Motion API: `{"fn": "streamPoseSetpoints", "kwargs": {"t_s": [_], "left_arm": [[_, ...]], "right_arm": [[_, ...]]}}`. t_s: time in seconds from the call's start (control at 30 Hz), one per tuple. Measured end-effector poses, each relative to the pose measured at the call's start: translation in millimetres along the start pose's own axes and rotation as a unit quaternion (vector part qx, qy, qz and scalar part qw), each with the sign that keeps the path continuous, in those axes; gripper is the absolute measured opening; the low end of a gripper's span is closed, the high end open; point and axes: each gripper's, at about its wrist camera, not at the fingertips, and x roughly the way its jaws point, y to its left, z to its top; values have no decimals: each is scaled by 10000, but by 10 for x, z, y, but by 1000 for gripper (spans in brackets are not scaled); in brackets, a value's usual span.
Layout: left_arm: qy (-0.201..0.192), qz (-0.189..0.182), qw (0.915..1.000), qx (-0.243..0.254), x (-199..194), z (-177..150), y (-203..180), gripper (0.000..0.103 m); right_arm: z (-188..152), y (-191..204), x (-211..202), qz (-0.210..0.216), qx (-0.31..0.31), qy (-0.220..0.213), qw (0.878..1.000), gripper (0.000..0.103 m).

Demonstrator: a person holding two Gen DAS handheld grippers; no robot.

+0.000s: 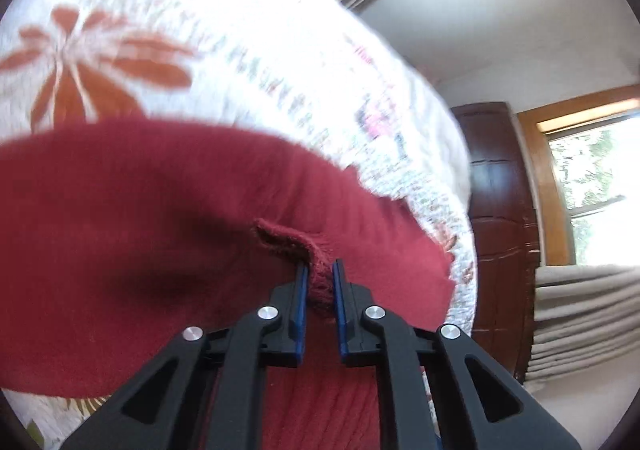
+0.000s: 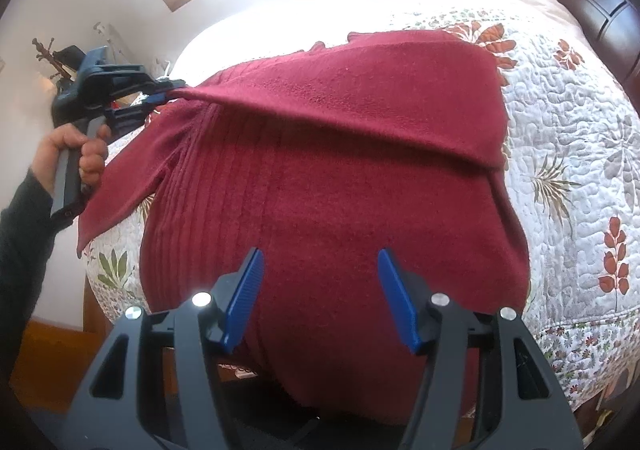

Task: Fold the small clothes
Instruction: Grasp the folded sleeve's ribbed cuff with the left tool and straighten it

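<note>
**Left grip on the sweater, right fingers wide**

Between my left gripper's [image 1: 320, 282] blue pads [image 1: 302, 302] sits a bunched bit of the red sweater's [image 1: 160, 218] edge, pinched tight. Only the left wrist view shows that pinch close up; it is blurred beyond the fingers, with the quilt [image 1: 200, 10] filling the upper part and a dark wood door [image 1: 500, 210] and window [image 1: 592, 170] off to the right.

My right gripper [image 2: 320, 290] hovers over the sweater [image 2: 340, 190] with its fingers spread wide and nothing between them. From the right wrist view I can see what the left cannot: the whole garment spread on the bed, its upper part folded over into a diagonal flap, one sleeve trailing off the left edge of the quilt [image 2: 580, 130]. The left gripper [image 2: 168, 90] shows there too, held by a hand [image 2: 76, 154], pulling a corner taut.

I see no containers. Bare quilt lies to the right and beyond the sweater; the near edge of the bed runs just under my right fingers.
</note>
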Motion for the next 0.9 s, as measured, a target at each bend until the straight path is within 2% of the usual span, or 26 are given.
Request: {"fn": "streamPoseSetpoints", "kwargs": {"t_s": [0.07, 0.13, 0.27, 0.37, 0.47, 0.53, 0.57, 0.6, 0.67, 0.73, 0.8, 0.9], "left_arm": [[-206, -20, 9998, 45, -125, -22, 77, 10], [-261, -9, 9996, -128, -168, -53, 239, 10], [148, 188, 9983, -524, 67, -96, 610, 10], [311, 277, 9972, -613, 193, -120, 662, 13], [-125, 298, 9973, -653, -76, -125, 577, 21], [-458, 37, 9967, -675, -291, -133, 465, 36], [-457, -86, 9966, -673, -301, -128, 424, 39], [-364, -244, 9972, -605, -255, -118, 354, 41], [-142, -315, 9981, -511, -84, -89, 271, 43], [77, -226, 9983, -535, 115, -59, 298, 50], [343, -38, 9968, -720, 324, -68, 418, 50], [225, -202, 9949, -966, 210, -99, 511, 53]], "right_arm": [[14, -15, 2, 8, 49, -13, 10000, 60], [21, -35, 7, -1, 68, -16, 10000, 60], [19, -38, 52, -17, 1, 80, 10000, 60], [32, -10, 66, -27, -122, 133, 9998, 60], [41, -11, 36, -34, -165, 80, 9998, 62], [31, -42, 52, -14, -79, 94, 9999, 63], [25, -50, 69, 7, -37, 124, 9999, 63], [21, -51, 92, 42, -8, 164, 9999, 63], [18, 3, 121, 102, -71, 242, 9996, 63], [37, 100, 99, 131, -264, 212, 9993, 63], [63, 174, 59, 142, -407, 158, 9989, 63], [109, 224, 14, 149, -517, 107, 9985, 64]]}}
